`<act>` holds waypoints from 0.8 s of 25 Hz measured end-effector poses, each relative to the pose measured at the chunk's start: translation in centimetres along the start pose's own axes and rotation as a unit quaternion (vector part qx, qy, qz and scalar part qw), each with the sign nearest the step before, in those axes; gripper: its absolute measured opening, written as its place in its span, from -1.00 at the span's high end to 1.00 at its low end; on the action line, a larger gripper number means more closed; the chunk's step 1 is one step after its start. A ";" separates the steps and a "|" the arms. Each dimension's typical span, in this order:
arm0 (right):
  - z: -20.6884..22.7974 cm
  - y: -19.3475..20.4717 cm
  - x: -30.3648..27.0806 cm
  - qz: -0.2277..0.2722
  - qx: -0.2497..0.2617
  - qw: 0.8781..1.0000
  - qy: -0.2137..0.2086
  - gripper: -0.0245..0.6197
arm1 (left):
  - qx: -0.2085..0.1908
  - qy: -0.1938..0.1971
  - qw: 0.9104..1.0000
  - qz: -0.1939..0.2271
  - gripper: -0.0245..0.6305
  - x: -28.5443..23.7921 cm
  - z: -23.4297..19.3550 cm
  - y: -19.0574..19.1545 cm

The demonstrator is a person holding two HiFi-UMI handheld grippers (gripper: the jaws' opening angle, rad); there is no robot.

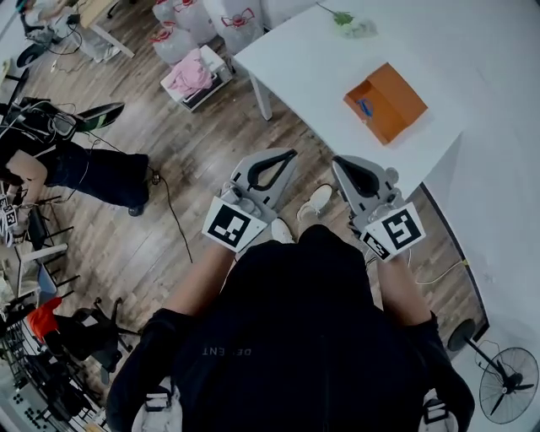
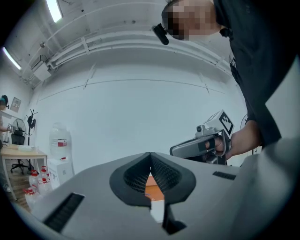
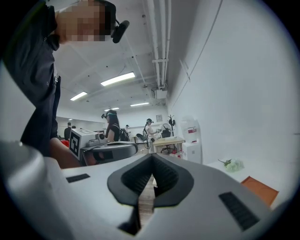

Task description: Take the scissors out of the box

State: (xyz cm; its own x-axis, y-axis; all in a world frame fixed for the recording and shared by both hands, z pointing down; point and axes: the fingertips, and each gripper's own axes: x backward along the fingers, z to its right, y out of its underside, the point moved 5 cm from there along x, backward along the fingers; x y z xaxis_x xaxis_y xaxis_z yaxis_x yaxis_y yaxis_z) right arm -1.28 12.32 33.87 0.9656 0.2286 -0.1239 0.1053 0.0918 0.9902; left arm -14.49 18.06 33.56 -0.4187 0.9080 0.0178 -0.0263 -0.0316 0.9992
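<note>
An orange box [image 1: 385,103] lies open on the white table [image 1: 304,59], near its front edge. Something blue [image 1: 364,107] shows inside it, likely the scissors' handle. My left gripper [image 1: 289,155] and right gripper [image 1: 340,162] are held side by side over the wooden floor, short of the table, both shut and empty. In the left gripper view the jaws [image 2: 150,157] meet at the tips, with the orange box [image 2: 153,187] showing through the gap below. In the right gripper view the jaws [image 3: 152,159] are shut too, and the box [image 3: 260,190] lies low on the right.
A pale green flower [image 1: 350,25] lies at the table's far side. Water bottles [image 1: 181,34] and a pink cloth [image 1: 192,74] sit on the floor beyond the table's left corner. A fan [image 1: 506,384] stands at the lower right; a cable [image 1: 173,215] runs across the floor on the left.
</note>
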 end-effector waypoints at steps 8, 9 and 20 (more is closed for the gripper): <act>8.8 0.5 -0.8 0.000 -0.005 0.999 0.049 0.91 | 0.002 0.049 0.999 0.007 0.87 -8.7 -2.6 1.1; 9.8 0.6 -0.8 -0.003 -0.006 0.999 0.053 0.91 | 0.002 0.054 0.999 0.006 0.87 -9.7 -2.8 1.2; 20.8 6.2 -1.4 -0.082 -0.046 0.992 0.081 0.85 | 0.005 0.094 0.995 -0.010 0.87 -20.6 -4.9 4.2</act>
State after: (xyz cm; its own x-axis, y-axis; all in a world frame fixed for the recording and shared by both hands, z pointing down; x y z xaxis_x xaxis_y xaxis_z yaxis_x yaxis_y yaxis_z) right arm 2.95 -7.60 41.54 0.8853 0.3558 -0.2994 0.2285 0.2279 0.9465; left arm -10.42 -2.82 37.17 -0.5810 0.8138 -0.0082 -0.0271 -0.0093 0.9996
